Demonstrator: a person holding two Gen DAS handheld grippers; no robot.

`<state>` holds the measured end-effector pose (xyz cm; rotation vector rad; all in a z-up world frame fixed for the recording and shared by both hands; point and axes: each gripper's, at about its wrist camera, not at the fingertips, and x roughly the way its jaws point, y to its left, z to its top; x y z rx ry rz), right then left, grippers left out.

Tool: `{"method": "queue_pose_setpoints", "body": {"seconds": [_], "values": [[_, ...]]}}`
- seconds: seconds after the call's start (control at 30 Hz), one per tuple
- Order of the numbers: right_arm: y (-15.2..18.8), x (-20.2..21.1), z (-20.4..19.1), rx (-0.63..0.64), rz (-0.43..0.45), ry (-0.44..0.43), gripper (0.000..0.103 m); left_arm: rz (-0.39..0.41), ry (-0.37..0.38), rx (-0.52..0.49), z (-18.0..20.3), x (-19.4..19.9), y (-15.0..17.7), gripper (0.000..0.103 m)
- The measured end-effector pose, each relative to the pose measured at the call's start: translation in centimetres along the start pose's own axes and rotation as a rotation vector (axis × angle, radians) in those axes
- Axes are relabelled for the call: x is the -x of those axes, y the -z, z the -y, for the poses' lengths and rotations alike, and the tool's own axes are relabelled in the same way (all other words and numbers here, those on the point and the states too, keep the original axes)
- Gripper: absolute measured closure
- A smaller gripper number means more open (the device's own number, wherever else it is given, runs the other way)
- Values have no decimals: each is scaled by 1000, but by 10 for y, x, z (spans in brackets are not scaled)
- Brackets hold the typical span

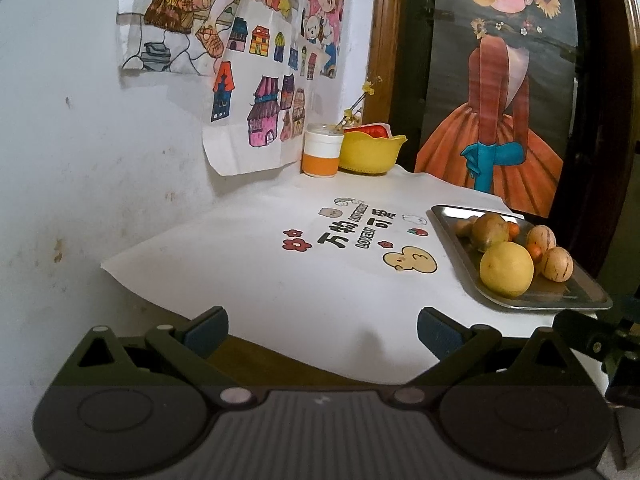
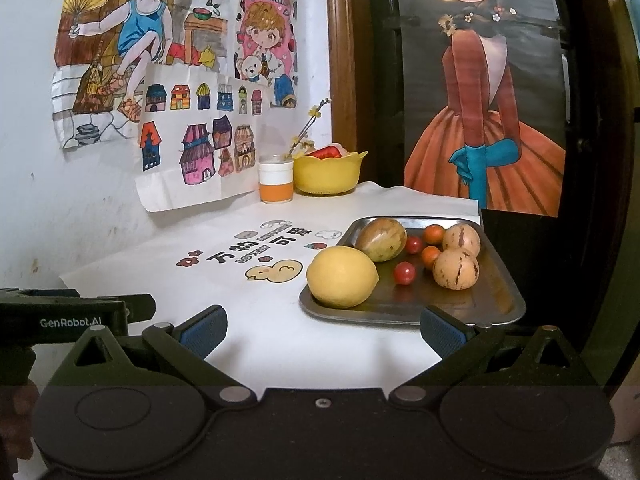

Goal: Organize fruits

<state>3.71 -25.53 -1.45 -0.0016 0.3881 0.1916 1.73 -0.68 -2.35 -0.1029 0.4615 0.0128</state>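
Left claw (image 1: 322,330) and right claw (image 2: 322,330) both wide, empty, level above the table's near edge, short of the fruit tray (image 2: 496,304).

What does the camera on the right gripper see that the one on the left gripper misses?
Only the right wrist view shows the two red cherry tomatoes clearly, and the drawing of a laughing child with a fan. Only the left wrist view shows the wooden table edge under the white cloth. Both show the metal tray with the lemon, the yellow bowl, the orange-and-white cup, and open grippers: left gripper, right gripper.
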Motion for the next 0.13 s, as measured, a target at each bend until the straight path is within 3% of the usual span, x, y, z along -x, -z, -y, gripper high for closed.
{"method": "queue_pose_setpoints", "body": {"seconds": [0.13], "values": [[0,-1,0,2,-5,-3,1,-10,3,19,-4,-2,0,0]]}}
